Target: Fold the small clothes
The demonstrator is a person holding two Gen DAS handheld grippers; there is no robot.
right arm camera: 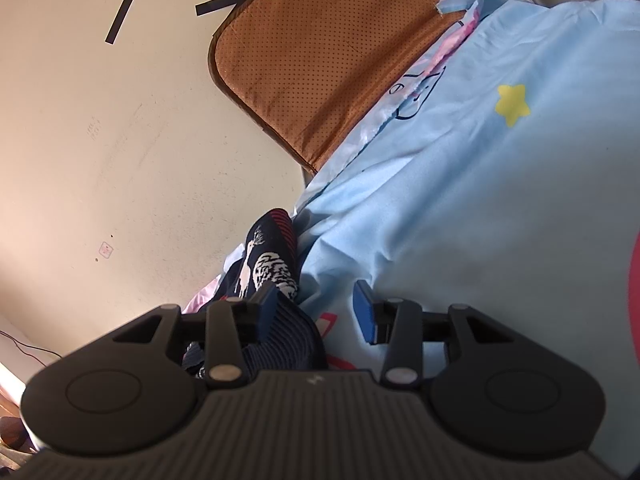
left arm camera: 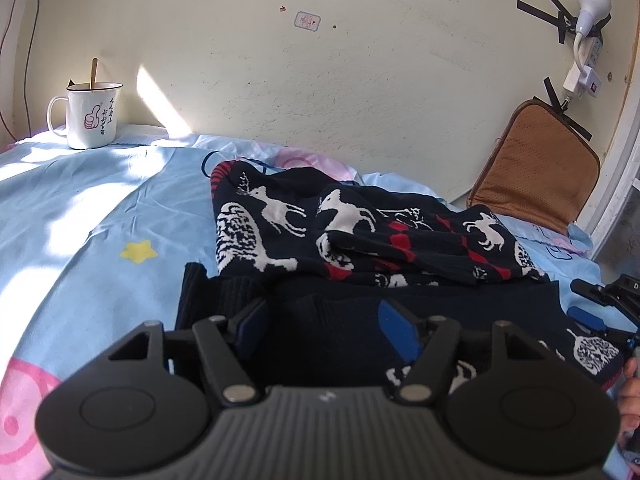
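A dark navy knit sweater (left arm camera: 360,232) with white deer and red diamonds lies crumpled on the light blue bedsheet (left arm camera: 100,220). My left gripper (left arm camera: 324,320) hovers low over its plain ribbed hem, jaws apart, with dark fabric lying between the blue pads but not pinched. In the right wrist view, my right gripper (right arm camera: 318,310) is open; a ribbed edge of the sweater (right arm camera: 292,332) rests against its left pad (right arm camera: 266,306), and the bare bedsheet (right arm camera: 460,200) shows beside the right pad. The right gripper (left arm camera: 580,302) also shows at the sweater's right edge in the left wrist view.
A white enamel mug (left arm camera: 90,116) with a stick in it stands at the bed's far left by the wall. A brown cushion (left arm camera: 532,164) leans on the wall at the far right, under a taped power strip and lamp (left arm camera: 588,12). A hand (left arm camera: 632,388) shows at the right edge.
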